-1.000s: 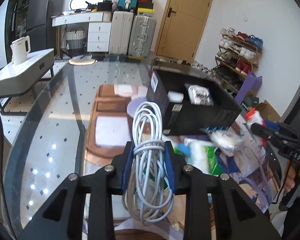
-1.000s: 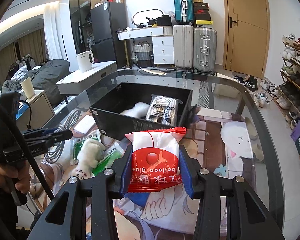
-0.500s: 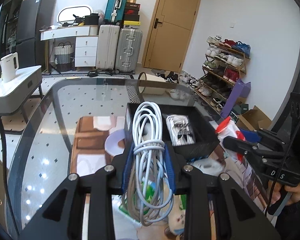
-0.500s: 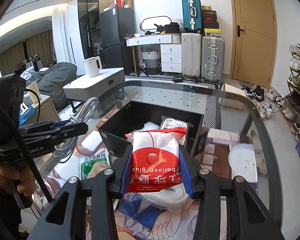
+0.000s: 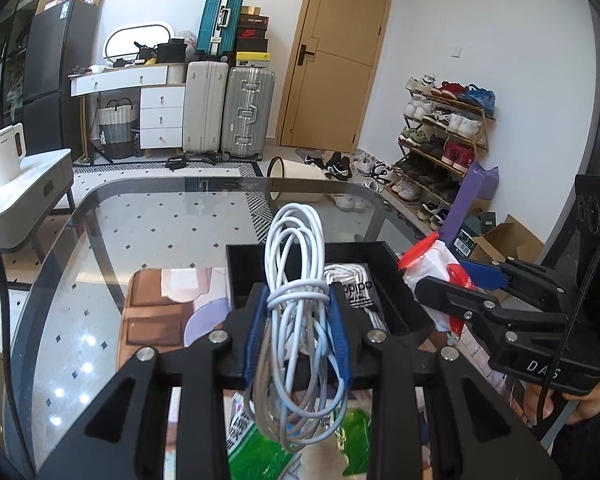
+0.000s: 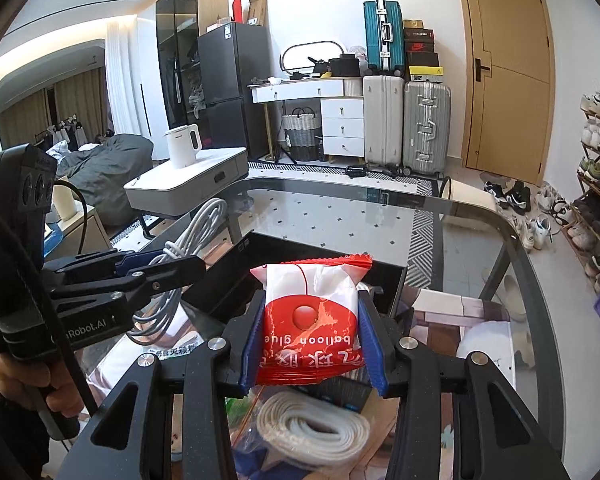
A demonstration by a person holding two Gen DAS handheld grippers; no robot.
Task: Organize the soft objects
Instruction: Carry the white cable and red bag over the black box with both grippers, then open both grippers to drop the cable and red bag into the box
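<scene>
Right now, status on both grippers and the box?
Left gripper shut on coiled white cable. Right gripper shut on red-and-white snack packet. Black open box ahead, nothing blocking.

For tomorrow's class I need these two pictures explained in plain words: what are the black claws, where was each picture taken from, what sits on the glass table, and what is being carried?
No robot here: a person holds a black two-finger gripper in each hand, with a wide-angle camera on each looking along its fingers. One picture comes from the left gripper, the other from the right gripper; each also shows the other tool off to the side. The left one is shut on a coiled white cable. The right one is shut on a red and white packet printed "balloon glue". On the glass table stands an open black box with a black and white striped pack inside. Nearer the cameras lie a green and white bag and a folded cream band.
</scene>
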